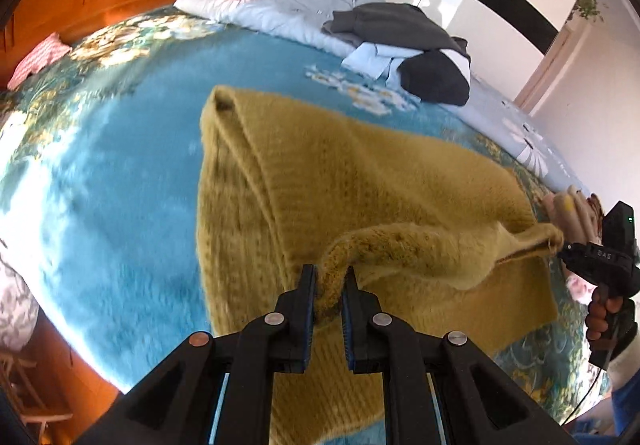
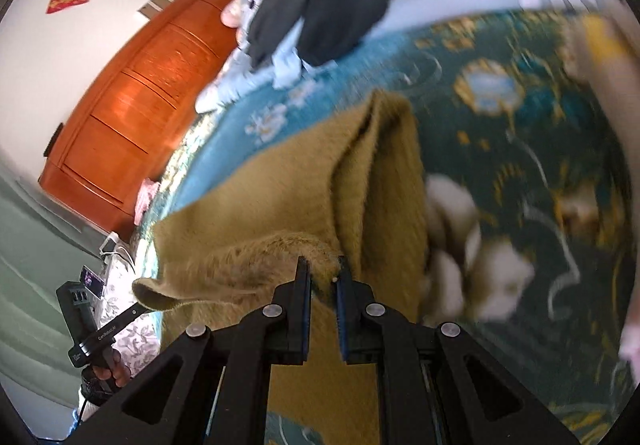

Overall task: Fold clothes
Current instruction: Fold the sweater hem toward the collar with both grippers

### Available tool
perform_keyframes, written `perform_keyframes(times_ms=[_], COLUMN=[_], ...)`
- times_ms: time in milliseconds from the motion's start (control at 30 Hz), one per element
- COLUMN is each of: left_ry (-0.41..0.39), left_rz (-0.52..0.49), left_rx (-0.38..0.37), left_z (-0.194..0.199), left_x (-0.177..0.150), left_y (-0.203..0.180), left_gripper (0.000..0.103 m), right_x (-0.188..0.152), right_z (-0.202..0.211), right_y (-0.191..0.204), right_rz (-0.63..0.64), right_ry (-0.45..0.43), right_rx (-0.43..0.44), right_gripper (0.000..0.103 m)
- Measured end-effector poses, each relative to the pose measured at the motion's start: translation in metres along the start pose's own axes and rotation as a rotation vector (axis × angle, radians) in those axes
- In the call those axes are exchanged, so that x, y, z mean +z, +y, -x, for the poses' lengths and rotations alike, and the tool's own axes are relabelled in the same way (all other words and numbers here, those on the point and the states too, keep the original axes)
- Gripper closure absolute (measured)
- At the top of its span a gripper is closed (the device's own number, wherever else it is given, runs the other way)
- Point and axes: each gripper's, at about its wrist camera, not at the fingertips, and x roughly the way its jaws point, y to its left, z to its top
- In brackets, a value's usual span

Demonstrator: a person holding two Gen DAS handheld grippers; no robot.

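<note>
The left gripper (image 1: 329, 277) pinches the mustard sweater's (image 1: 360, 173) near edge. The right gripper (image 2: 323, 273) clamps the same edge further right, lifted above the blue bedspread (image 1: 120, 173).

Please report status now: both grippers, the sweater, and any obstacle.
Left gripper and right gripper shut on mustard sweater edge. Edge lifted over blue bedspread. No obstacle near.

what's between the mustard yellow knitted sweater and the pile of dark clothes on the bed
Only bare blue floral blanket lies between the mustard yellow knitted sweater and the pile of dark clothes, clearest in the left wrist view.
</note>
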Motion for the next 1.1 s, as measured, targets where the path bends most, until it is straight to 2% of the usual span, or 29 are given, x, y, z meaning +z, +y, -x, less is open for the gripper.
perform_keyframes(times_ms=[133, 267, 333, 400, 467, 600, 767, 833, 867, 900, 933, 1000, 1100], left_ry=[0.012, 0.045, 0.062, 0.077, 0.084, 0.112, 0.127, 0.12, 0.119, 0.116, 0.11, 0.097, 0.082], left_rz=[0.032, 0.141, 0.247, 0.338, 0.412, 0.451, 0.513, 0.53, 0.537, 0.543, 0.544, 0.545, 0.539], left_rx=[0.008, -0.034, -0.109, -0.187, -0.261, -0.259, -0.258, -0.253, -0.249, -0.245, -0.239, -0.228, -0.225], left_z=[0.006, 0.01, 0.008, 0.005, 0.0, -0.013, -0.025, -0.025, -0.025, -0.024, -0.023, -0.019, -0.013], left_x=[-0.011, -0.022, -0.03, -0.035, -0.037, -0.033, -0.031, -0.03, -0.03, -0.03, -0.03, -0.031, -0.03], left_y=[0.003, 0.013, 0.023, 0.03, 0.032, 0.026, 0.022, 0.022, 0.022, 0.022, 0.022, 0.022, 0.019], left_gripper=[0.082, 0.078, 0.075, 0.073, 0.073, 0.061, 0.063, 0.064, 0.065, 0.072, 0.08, 0.086, 0.089], right_x=[-0.012, -0.017, -0.02, -0.025, -0.028, -0.033, -0.028, -0.025, -0.024, -0.023, -0.022, -0.021, -0.021], right_z=[0.002, 0.014, 0.023, 0.028, 0.02, -0.001, -0.019, -0.024, -0.027, -0.029, -0.031, -0.031, -0.021], right_y=[0.001, 0.005, -0.001, -0.006, -0.009, -0.013, -0.009, -0.007, -0.007, -0.006, -0.005, -0.002, 0.003], right_rz=[0.03, 0.044, 0.001, -0.074, -0.128, -0.223, -0.262, -0.276, -0.285, -0.293, -0.302, -0.295, -0.273], right_ry=[0.037, 0.043, 0.034, 0.024, 0.03, 0.052, 0.046, 0.042, 0.046, 0.049, 0.052, 0.052, 0.038], right_rx=[-0.05, -0.101, -0.081, 0.014, 0.058, 0.118, 0.132, 0.137, 0.135, 0.134, 0.132, 0.127, 0.129], right_gripper=[0.088, 0.087, 0.086, 0.075, 0.06, 0.057, 0.058, 0.062, 0.071, 0.076, 0.089, 0.092, 0.093])
